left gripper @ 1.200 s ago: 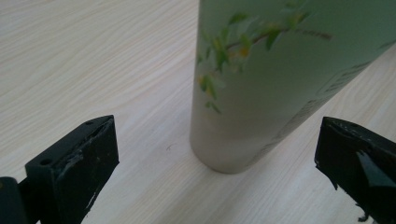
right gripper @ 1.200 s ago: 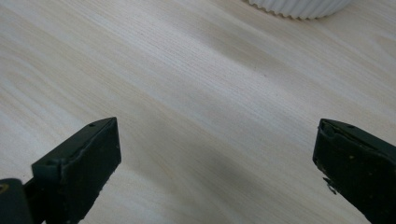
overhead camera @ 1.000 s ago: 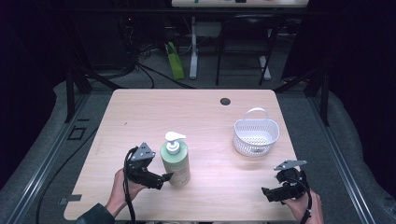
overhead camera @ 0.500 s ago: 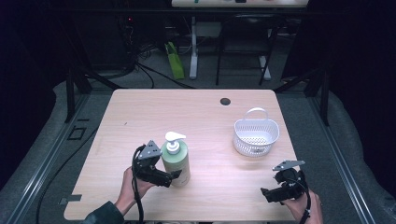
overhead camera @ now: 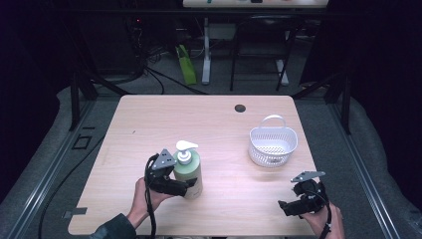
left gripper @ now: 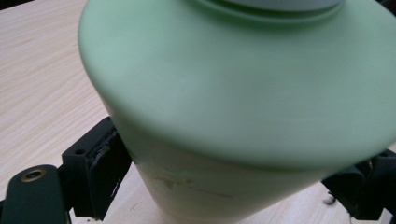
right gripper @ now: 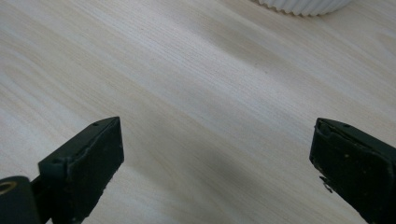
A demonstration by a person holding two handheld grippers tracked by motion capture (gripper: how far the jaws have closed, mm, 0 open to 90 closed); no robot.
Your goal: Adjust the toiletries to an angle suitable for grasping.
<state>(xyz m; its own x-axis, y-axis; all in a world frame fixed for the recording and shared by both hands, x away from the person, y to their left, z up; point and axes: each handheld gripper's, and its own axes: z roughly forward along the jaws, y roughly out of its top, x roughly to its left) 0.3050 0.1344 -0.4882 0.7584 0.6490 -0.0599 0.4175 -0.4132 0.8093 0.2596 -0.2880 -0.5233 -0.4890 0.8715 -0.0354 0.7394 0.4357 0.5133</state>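
So compared to a second ago, the left gripper (overhead camera: 188, 185) has slid in from the side of the soap bottle (overhead camera: 189, 172) until the bottle's body sits right between its jaws. In the left gripper view the green bottle (left gripper: 243, 107) bulges between the two black pads (left gripper: 100, 161), one on each side low on the body. They look right up against it, so I'd call that clamped on the bottle, though I can't swear how firm the squeeze is.

The bottle stands upright on the table (overhead camera: 149, 124), toward the front left, pump head on top. Grabbing it low on the wide part makes sense: the pump neck is thin and would twist, and a low hold keeps it from tipping when lifted.

The right gripper (overhead camera: 291, 206) has barely budged, parked at the front right corner. Its own view shows both jaws spread wide with bare wood between them, nothing held. Probably just waiting its turn.

The white basket (overhead camera: 272, 144) sits well apart to the right, empty as far as I can see. My guess is the bottle's headed there, since it's the only container around.
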